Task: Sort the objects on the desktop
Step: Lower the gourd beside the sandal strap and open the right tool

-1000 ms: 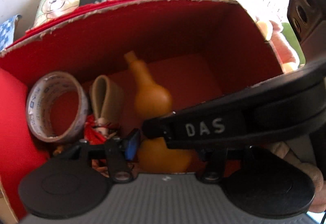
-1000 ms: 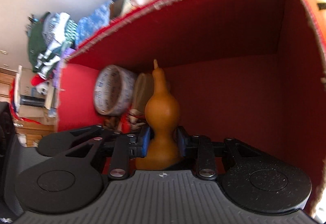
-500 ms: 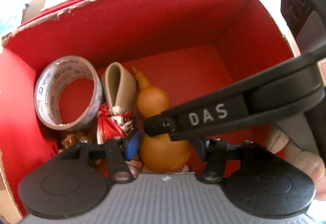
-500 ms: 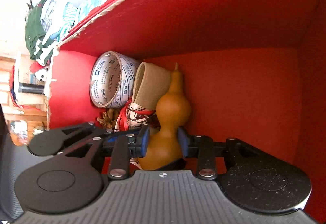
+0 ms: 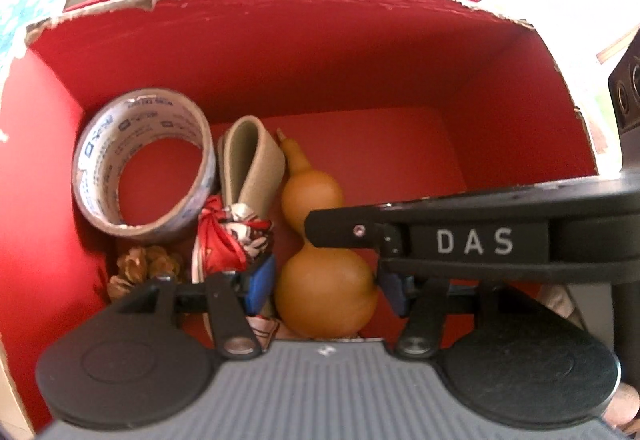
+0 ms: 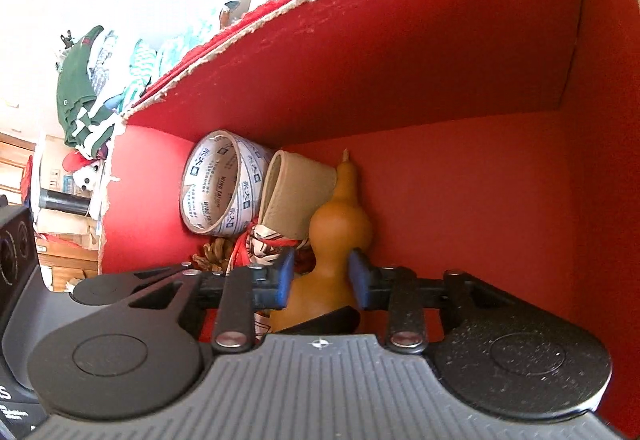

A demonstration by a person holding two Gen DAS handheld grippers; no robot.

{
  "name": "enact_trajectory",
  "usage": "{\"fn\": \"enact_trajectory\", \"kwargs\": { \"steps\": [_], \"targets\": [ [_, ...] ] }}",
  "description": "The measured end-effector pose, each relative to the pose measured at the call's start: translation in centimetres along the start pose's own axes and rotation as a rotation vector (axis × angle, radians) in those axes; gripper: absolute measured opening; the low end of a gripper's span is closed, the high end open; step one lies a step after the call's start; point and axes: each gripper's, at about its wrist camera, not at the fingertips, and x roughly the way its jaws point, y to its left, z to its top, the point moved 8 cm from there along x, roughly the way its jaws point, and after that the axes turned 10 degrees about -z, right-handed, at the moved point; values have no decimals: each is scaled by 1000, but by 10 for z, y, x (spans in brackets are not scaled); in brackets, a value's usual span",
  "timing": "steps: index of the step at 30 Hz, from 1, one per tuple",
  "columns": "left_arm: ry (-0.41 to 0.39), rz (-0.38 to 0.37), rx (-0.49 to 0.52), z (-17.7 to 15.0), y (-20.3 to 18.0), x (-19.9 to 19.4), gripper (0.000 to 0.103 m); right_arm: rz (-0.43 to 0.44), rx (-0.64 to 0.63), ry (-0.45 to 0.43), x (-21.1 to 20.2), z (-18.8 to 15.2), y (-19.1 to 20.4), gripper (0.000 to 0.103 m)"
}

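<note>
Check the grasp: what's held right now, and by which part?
The right tongs straddle the gourd at its narrow waist, pads close on either side; contact cannot be told. The left tongs stand open around its fat lower bulb.

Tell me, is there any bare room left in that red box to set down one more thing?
Yes. The red box has bare floor on its right side, bordered by the gourd, the back wall and the right wall. The left side is crowded: tape roll, beige folded piece, a red-and-white bundle and a pinecone sit packed together.
</note>
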Motion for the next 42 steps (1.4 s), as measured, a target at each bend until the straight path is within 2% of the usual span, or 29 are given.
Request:
{"fn": "enact_trajectory", "kwargs": {
  "steps": [1,9,10,24,33,38,42],
  "targets": [
    [-1,2,-4,0,0,0,60,6,-7,-2,0,-1,0,21],
    [-11,21,-6,1,-1,0,61,36,-9,2,-3,-1,4,17],
    [-13,22,-4,-4,8,-2,61,39,-14,1,-3,-2,5,17],
    [-35,75,38,-6,-4,1,60,18,-35,-10,-1,-1,11,18],
    [-34,76,40,-5,-6,1,60,30,-58,-17,0,0,14,18],
    [-35,78,45,-10,4,1,60,37,-68,-15,0,0,16,18],
    [-35,80,47,-6,0,6,60,48,-48,-8,1,0,14,22]
  ]
}}
